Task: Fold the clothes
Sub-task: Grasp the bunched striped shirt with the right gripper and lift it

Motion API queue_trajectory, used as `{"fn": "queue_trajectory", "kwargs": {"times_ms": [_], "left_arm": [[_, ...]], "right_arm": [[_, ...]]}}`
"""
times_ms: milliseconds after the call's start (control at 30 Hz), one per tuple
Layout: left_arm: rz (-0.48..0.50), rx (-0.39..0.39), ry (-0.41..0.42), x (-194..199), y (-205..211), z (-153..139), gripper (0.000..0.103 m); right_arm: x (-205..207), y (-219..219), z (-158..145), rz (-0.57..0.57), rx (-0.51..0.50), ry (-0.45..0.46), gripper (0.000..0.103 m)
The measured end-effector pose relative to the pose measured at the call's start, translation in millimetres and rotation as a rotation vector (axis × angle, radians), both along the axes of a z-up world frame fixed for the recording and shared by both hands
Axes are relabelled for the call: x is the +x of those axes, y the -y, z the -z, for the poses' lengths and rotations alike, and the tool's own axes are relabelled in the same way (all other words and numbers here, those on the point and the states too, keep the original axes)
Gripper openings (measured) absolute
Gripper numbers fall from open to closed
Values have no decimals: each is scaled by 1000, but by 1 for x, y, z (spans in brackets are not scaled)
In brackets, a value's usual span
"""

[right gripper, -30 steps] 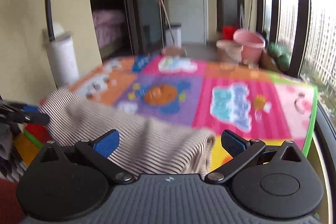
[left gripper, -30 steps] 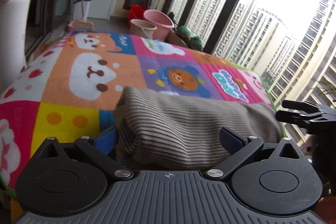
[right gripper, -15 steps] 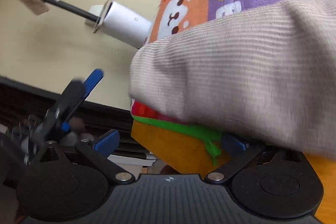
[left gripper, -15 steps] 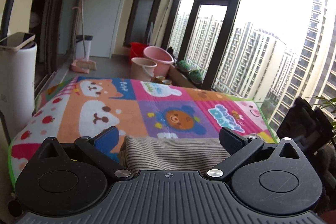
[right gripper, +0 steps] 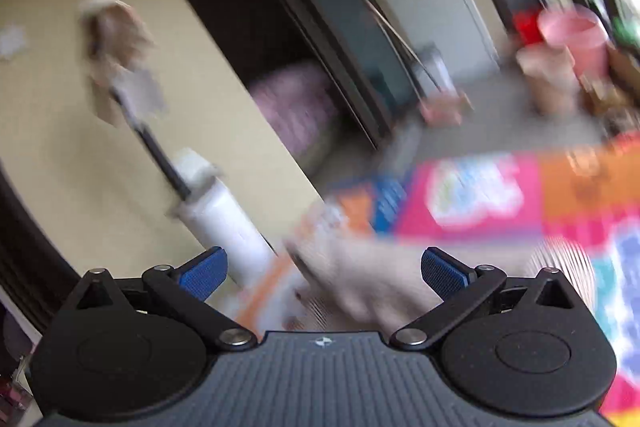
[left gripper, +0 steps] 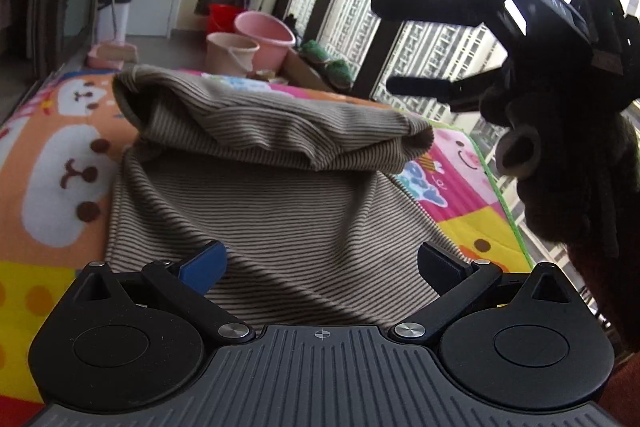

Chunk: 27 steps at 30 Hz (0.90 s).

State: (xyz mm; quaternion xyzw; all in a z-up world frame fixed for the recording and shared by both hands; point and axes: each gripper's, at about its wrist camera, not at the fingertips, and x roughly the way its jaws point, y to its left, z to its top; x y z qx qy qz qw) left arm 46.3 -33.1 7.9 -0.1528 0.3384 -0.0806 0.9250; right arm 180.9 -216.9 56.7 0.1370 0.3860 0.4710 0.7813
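A beige, dark-striped garment (left gripper: 272, 187) lies folded on the colourful cartoon play mat (left gripper: 60, 163), its top part doubled over into a thick roll. My left gripper (left gripper: 320, 263) is open and empty, low over the garment's near edge. My right gripper (left gripper: 400, 43) shows in the left wrist view at the upper right, raised above the mat, fingers apart. In the blurred right wrist view my right gripper (right gripper: 324, 267) is open and empty, with the garment (right gripper: 368, 275) just beyond it.
Pink buckets (left gripper: 256, 43) and a red one stand on the floor beyond the mat, near tall windows. A white cylinder (right gripper: 228, 223) with a dark pole stands by the cream wall at the mat's left.
The left gripper has dropped from a high view back down to the garment. The right gripper has lifted off the garment's edge and swung up, its view blurred.
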Motion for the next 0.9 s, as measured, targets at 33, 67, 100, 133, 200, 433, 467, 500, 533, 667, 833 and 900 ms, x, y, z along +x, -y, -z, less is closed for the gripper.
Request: {"fn": "queue_trajectory", "kwargs": {"times_ms": [33, 67, 100, 133, 200, 433, 467, 500, 533, 667, 833, 900], "left_arm": [[0, -9, -26, 7, 0, 5, 103], [-1, -22, -57, 12, -2, 11, 103], [0, -47, -74, 13, -7, 18, 103], [5, -80, -73, 11, -13, 24, 103], [28, -158, -76, 5, -27, 29, 103], [77, -390, -110, -13, -68, 35, 103], [71, -411, -87, -20, -70, 38, 103], [65, -422, -64, -26, -71, 40, 103], [58, -415, -43, -31, -69, 40, 103], [30, -325, -3, -48, -56, 32, 103], [10, -239, -14, -65, -53, 19, 103], [12, -208, -28, -71, -50, 13, 103]], "right_arm": [[0, 0, 11, 1, -29, -44, 103], [1, -1, 22, 2, -57, -88, 103], [-1, -3, 33, 12, -89, -120, 103], [-6, -9, 42, 39, -128, -136, 103], [-15, -13, 58, 130, -170, -161, 103], [-24, -13, 75, 348, -122, -219, 103], [-23, -16, 74, 335, -149, -202, 103], [-21, -19, 72, 321, -175, -185, 103], [-20, -22, 71, 298, -210, -160, 103], [-8, -42, 56, 144, -365, -92, 103], [25, -49, 55, 40, -187, -391, 103], [40, -58, 64, 29, -173, -510, 103]]}}
